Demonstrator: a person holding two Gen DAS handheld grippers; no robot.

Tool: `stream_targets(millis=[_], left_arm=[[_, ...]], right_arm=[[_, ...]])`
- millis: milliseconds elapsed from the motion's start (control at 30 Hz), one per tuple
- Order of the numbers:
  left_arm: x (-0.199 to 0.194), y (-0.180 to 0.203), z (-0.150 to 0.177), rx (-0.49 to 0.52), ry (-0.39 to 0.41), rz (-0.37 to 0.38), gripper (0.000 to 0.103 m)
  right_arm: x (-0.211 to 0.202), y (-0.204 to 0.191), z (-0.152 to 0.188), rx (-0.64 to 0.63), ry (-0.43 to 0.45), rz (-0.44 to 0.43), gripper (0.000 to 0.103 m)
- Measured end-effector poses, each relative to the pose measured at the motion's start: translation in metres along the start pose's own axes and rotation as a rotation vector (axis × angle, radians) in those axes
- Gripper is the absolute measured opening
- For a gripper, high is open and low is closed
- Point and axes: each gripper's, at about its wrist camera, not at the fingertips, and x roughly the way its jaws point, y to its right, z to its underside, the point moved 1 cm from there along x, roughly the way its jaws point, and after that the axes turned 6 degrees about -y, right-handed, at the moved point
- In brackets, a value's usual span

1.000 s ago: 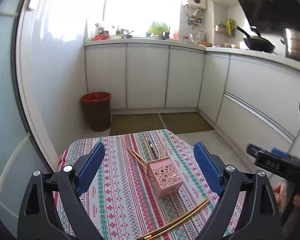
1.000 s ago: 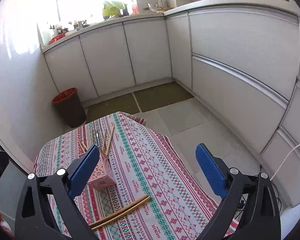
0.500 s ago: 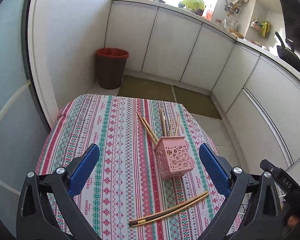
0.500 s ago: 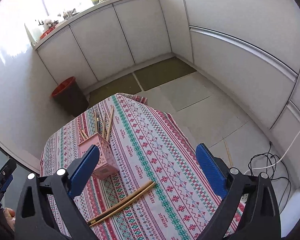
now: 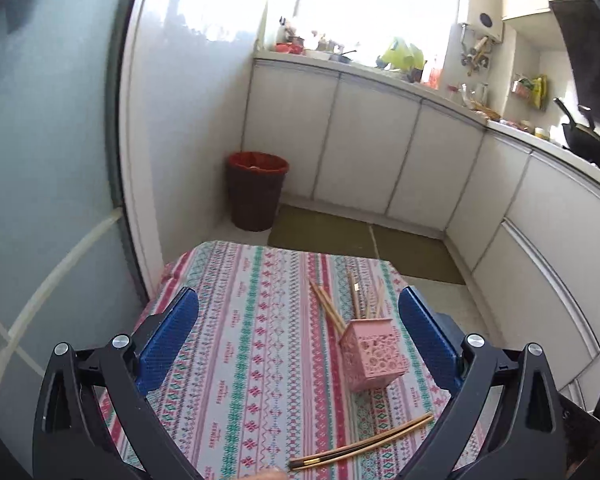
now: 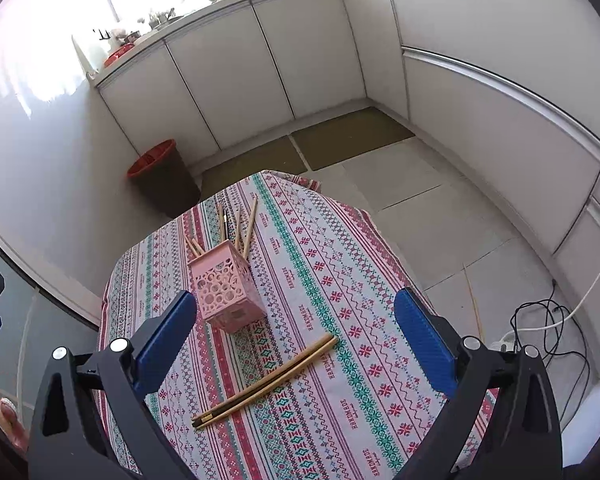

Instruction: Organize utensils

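A pink perforated holder [image 5: 374,354] [image 6: 225,286] stands on the patterned tablecloth [image 5: 260,340] [image 6: 340,280]. Two chopsticks [image 5: 362,444] [image 6: 268,378] lie together on the cloth in front of it. Several more chopsticks [image 5: 332,308] [image 6: 240,224] lie on the cloth behind the holder. My left gripper [image 5: 298,340] is open and empty, above the near left part of the table. My right gripper [image 6: 296,340] is open and empty, held above the two near chopsticks.
A dark bin with a red liner [image 5: 256,192] [image 6: 162,178] stands on the floor beyond the table. White kitchen cabinets [image 5: 360,152] [image 6: 260,60] line the far wall and the right side. Cables [image 6: 548,320] lie on the floor at right.
Both cameras have shifted. The left view tilted down, then rose back up toward the window. The right view tilted further down over the table. Nothing on the table moved.
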Motion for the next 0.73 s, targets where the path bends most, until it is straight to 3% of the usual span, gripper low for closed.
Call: stream_targets(millis=[400, 500, 600, 733], left_arm=[[-0.008, -0.002, 0.003, 0.040, 0.062, -0.041, 0.089], [-0.008, 0.000, 0.002, 0.038, 0.063, -0.046, 0.097], [-0.004, 0.000, 0.002, 0.032, 0.042, -0.078, 0.096], [0.001, 0.004, 0.003, 0.044, 0.017, -0.066, 0.096]], right_arm=[[0.002, -0.003, 0.015, 0.003, -0.029, 0.002, 0.096], [0.000, -0.001, 0.014, 0.012, -0.022, 0.000, 0.096], [-0.001, 0.003, 0.013, 0.027, -0.013, -0.001, 0.096], [-0.001, 0.007, 0.013, 0.038, -0.010, 0.005, 0.096]])
